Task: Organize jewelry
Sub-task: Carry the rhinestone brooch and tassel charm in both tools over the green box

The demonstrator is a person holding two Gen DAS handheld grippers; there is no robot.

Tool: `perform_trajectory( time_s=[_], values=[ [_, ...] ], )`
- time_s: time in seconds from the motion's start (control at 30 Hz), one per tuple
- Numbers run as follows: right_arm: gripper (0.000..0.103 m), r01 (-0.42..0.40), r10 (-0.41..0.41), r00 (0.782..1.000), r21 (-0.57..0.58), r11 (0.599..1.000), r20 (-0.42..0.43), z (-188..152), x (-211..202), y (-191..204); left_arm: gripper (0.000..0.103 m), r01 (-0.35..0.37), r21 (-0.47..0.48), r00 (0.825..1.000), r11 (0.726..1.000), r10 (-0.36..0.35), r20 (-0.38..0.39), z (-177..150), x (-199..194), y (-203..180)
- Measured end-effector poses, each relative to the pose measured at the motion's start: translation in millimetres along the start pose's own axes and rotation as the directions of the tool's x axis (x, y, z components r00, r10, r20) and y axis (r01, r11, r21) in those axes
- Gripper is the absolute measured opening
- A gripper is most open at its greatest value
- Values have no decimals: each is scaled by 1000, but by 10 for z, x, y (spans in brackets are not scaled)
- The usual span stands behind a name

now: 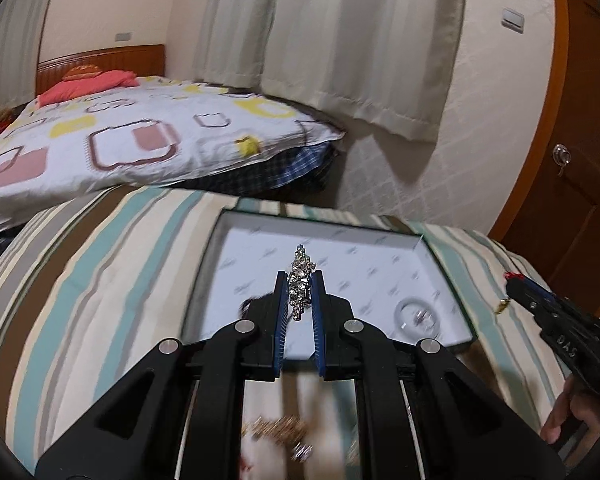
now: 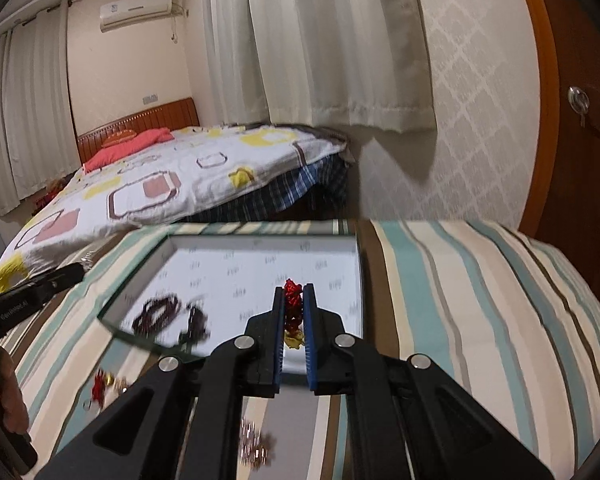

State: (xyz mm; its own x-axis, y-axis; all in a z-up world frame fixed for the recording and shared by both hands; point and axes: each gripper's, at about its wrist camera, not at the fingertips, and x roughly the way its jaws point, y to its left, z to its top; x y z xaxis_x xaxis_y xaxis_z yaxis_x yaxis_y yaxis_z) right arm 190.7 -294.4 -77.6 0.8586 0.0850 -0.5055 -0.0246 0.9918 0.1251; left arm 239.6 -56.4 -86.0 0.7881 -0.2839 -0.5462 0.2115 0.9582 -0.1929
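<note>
On your left side, your left gripper was pinched tight on a sparkly piece made of clear stones. It hung in the air over the box, which sat on the striped cloth. A clear ring lay in the box, near its right corner. Dark beads lay in the box too, at its left side. More small bits, red and gold, sat on the cloth just outside the box, but they were too blurry to name.

On your right side, your right gripper was squeezed shut on a red beaded piece with a yellow bit hanging under it. It was up over the box as well, not touching the floor of it.

So I think you were at the carrying step, with one piece in each gripper. Next you would need to pick a bare spot in the box for each one, well apart from the beads and ring. Go down slowly, then let go, so the pieces do not tangle.
</note>
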Motion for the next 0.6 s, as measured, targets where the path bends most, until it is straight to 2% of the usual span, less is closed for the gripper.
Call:
perform_trajectory(
  time_s=[0.27, 0.4, 0.6],
  values=[
    [9, -6, 5, 1000, -9, 1000, -23, 78, 434, -102, 12, 45, 7, 999, 999, -44, -23, 126, 529, -320],
    [9, -11, 11, 997, 10, 1000, -82, 9, 737, -208, 12, 45, 22, 996, 999, -43, -80, 45, 856, -445],
    [9, -2, 2, 984, 1, 1000, -177, -70, 1106, -293, 12, 29, 27, 982, 999, -24, -188, -98, 1309, -484]
  ],
)
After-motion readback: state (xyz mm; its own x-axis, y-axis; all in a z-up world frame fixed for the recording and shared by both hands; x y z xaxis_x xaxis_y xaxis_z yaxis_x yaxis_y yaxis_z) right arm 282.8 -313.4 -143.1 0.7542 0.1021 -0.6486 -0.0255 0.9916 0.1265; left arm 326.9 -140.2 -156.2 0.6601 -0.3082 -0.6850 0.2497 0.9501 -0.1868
